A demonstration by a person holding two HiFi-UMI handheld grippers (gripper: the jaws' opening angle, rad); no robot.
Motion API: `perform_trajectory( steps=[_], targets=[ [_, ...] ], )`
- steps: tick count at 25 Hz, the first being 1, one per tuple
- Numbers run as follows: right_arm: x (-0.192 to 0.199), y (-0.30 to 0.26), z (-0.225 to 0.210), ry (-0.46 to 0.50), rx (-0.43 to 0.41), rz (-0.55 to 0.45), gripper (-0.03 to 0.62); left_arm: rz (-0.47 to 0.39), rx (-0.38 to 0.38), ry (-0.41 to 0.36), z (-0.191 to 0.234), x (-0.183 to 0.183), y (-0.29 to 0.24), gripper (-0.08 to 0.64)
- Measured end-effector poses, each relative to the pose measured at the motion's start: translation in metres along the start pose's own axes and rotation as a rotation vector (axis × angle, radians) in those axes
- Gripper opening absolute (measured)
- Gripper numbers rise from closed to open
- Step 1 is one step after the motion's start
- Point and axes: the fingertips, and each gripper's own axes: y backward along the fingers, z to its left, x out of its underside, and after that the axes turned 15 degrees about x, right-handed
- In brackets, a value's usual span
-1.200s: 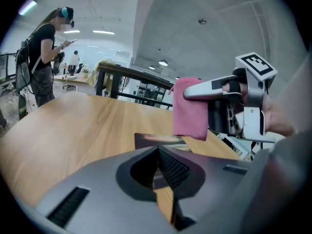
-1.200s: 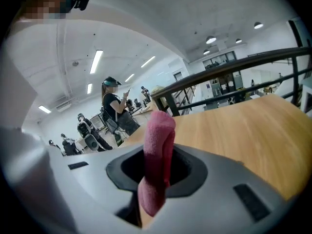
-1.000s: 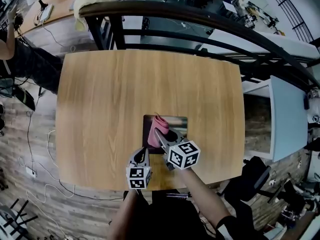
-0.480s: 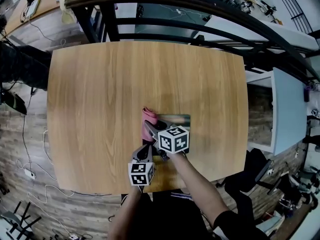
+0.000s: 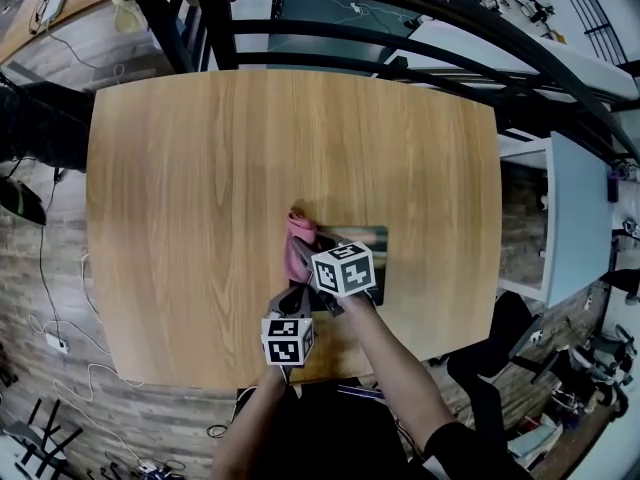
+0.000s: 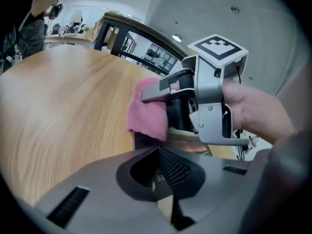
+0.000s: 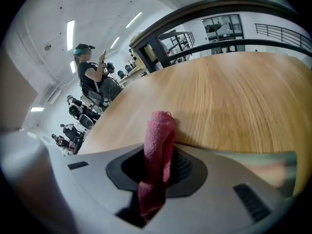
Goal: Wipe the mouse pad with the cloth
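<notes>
**A:** Where is the cloth, and what does it look like?

**B:** The pink terry cloth [image 5: 296, 251] is bunched into a narrow, upright fold with a looped, fuzzy top. It stands at the left edge of the dark rectangular mouse pad [image 5: 372, 246], with its lower end touching the pad. Both are in the near middle of the light wooden table [image 5: 200, 168].

**A:** What has hold of it?

**B:** The right gripper [image 5: 302, 250]. In its own view, the right gripper [image 7: 159, 152] has its jaws pressed in on the cloth [image 7: 160, 135], which rises between them and trails back toward the camera. A strip of the pad [image 7: 273, 167] shows at the right, pale and glossy.

**A:** And the other one?

**B:** The left gripper [image 5: 292, 298] sits just near of the pad's near left corner. In its own view, the left gripper [image 6: 157, 156] has its jaws drawn together. I cannot tell whether they pinch the pad's edge. Beyond them are the cloth [image 6: 146, 113], the pad [image 6: 187, 145], the right gripper [image 6: 146, 95] and the hand [image 6: 256, 112] gripping it.

**A:** Any writing?

**B:** Only the black-and-white square patterns on the marker cubes [image 5: 343, 268]. The pad carries a printed picture, but it is too blurred to read.

**A:** What is farther out?

**B:** A black metal railing [image 5: 400, 13] runs along the table's far side. A person [image 7: 92, 79] stands well away in the room.
</notes>
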Motion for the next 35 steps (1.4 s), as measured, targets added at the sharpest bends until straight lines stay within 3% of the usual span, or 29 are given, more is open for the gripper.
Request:
perform_trajectory(
  steps=[17,35],
  targets=[
    [0.005,0.004,-0.023,0.040,0.043,0.034,0.092,0.054,-0.051,0.025,0.006,0.001,0.002,0.021],
    [0.036,0.053,-0.159,-0.067,0.182,0.014,0.092,0.074,-0.077,0.041,0.011,0.001,0.001,0.022]
  ],
)
